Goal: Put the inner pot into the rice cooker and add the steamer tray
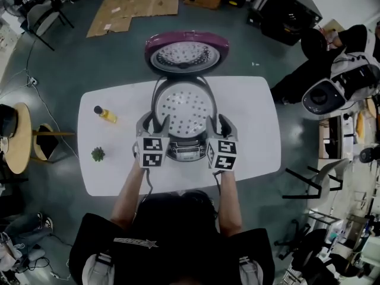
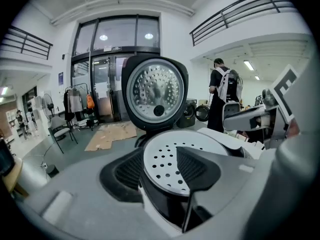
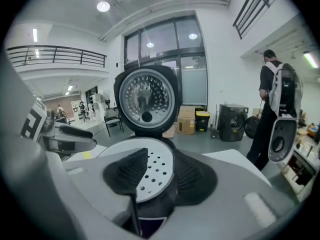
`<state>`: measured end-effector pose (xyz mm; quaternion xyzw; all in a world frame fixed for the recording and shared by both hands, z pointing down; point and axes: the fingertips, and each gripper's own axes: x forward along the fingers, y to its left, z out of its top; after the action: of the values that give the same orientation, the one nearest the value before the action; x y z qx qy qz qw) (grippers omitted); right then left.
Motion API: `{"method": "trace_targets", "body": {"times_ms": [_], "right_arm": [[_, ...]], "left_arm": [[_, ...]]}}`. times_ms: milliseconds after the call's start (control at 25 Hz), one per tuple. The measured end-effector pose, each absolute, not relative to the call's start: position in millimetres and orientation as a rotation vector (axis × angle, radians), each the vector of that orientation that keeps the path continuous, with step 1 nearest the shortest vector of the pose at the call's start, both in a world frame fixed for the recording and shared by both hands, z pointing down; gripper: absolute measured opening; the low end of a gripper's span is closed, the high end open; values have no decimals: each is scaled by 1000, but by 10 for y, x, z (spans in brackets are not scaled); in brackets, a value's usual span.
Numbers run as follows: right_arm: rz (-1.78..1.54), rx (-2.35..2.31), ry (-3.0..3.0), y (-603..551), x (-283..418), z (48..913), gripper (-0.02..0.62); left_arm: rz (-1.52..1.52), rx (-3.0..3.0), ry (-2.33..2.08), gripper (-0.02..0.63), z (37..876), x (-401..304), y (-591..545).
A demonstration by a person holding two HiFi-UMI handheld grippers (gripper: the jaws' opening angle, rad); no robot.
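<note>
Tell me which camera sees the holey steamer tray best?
The head view: it looks down on the steamer tray, nearly all showing. Each gripper view sees it low and slanted, partly behind a jaw.

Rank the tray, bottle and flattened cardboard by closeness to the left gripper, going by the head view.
1. Tray: in the cooker, right beside the left gripper.
2. Bottle: on the table, farther left.
3. Cardboard: beyond the table, at the view's top left.

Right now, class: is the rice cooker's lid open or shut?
Open. The lid stands tipped back behind the rice cooker, inner face showing, leaving the steamer tray exposed.
</note>
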<state>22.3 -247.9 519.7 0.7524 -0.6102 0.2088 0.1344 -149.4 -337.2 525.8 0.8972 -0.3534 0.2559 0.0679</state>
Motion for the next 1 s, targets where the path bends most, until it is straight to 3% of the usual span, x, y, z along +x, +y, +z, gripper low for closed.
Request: {"method": "trace_targets", "body": {"times_ms": [320,600,760,1000], "right_arm": [[279,2261,-1934,-2334,41,4414,160],[107,2308,-1964,-1929,-146,4151,52],[132,2315,-1969,-1800,-197,4222,8],[135,2312,-1969,-1761,-237,4224,8]], "left_arm": [[479,2855,-1168,162,4550,-1599,-3262],[399,2917,-1210,29,4353,-1817,-2908],[394,2918,-1216,12,4364,-1881,-2779],[400,2923,-1223,9,4303,-1918,-2698]]}}
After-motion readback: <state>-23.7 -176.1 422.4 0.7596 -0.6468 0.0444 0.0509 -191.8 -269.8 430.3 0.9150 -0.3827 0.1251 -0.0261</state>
